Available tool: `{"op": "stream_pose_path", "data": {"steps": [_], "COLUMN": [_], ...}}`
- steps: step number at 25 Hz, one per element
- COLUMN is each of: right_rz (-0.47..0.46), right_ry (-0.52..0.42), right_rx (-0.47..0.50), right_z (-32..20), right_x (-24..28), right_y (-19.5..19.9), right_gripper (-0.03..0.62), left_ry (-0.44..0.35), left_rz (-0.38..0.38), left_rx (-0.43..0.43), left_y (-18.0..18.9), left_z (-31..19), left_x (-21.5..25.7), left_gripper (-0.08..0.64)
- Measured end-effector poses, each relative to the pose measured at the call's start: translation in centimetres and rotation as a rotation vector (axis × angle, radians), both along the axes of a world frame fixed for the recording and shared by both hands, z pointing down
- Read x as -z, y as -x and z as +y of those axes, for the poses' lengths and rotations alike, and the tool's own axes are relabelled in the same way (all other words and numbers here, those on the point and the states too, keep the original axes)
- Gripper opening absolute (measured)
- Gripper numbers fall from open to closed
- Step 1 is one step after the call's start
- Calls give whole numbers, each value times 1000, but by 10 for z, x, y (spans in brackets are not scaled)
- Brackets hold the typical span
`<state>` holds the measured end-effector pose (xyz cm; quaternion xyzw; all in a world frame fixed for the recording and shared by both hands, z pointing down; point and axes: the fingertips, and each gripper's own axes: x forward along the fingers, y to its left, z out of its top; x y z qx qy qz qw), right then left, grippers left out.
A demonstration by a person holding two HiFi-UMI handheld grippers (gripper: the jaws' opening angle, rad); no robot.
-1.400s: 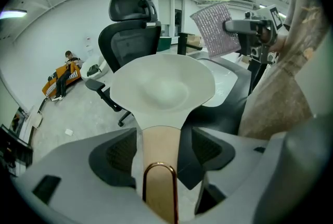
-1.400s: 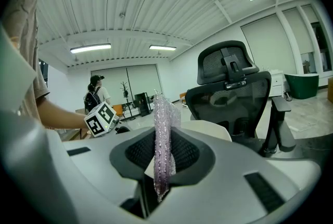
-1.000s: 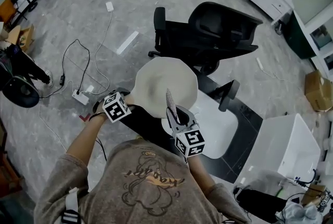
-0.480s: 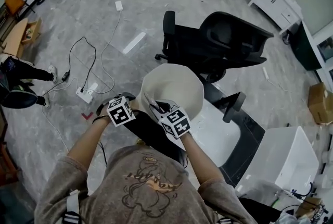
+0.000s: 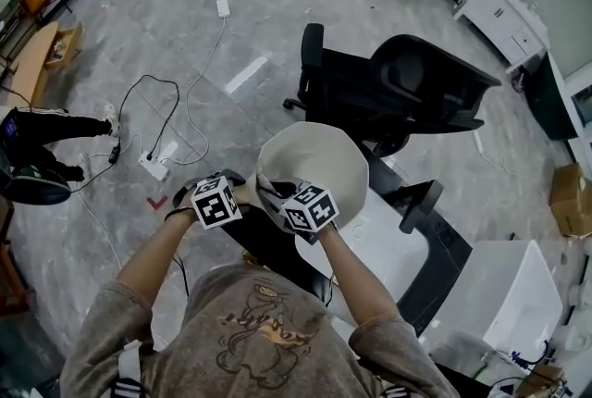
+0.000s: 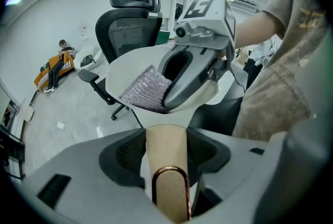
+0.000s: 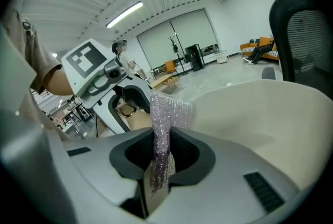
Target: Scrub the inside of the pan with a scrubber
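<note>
Two grippers, one pan (image 5: 319, 154): my left gripper (image 6: 165, 155) sat clamped on its single handle (image 6: 165, 140). My right gripper (image 7: 160, 159) pinched one scrubber (image 7: 169, 108) inside the pan.

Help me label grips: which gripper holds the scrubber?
The right gripper, shut on the sparkly scrubber; the left gripper clamps the tan pan handle instead.

Sparkly scrubber (image 7: 165, 113) inside tilted cream pan (image 5: 319, 155)
</note>
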<state>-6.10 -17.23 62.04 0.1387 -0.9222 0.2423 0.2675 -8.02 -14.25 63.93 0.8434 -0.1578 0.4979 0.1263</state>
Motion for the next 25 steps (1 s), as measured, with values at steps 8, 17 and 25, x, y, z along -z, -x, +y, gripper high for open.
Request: {"op": "stream_pose_path", "data": {"steps": [8,17,25], "right_rz": [90,248,429], "right_ry": [-90,-315,-422], "right_rx": [33,-33,-184], "right_z": [-25,-77,-135], "right_x": [-21,-32,-42], "right_y": [12,5,-45], "right_gripper": [83,87,87], "left_ry": [36,73,81], "left_rz": [1,-4,-6], "left_rx": [-51,-96,-105], "left_y": [3,4,3], "left_z": [2,4,3], "left_x": [2,2,2], "left_gripper": [256,256,256]}}
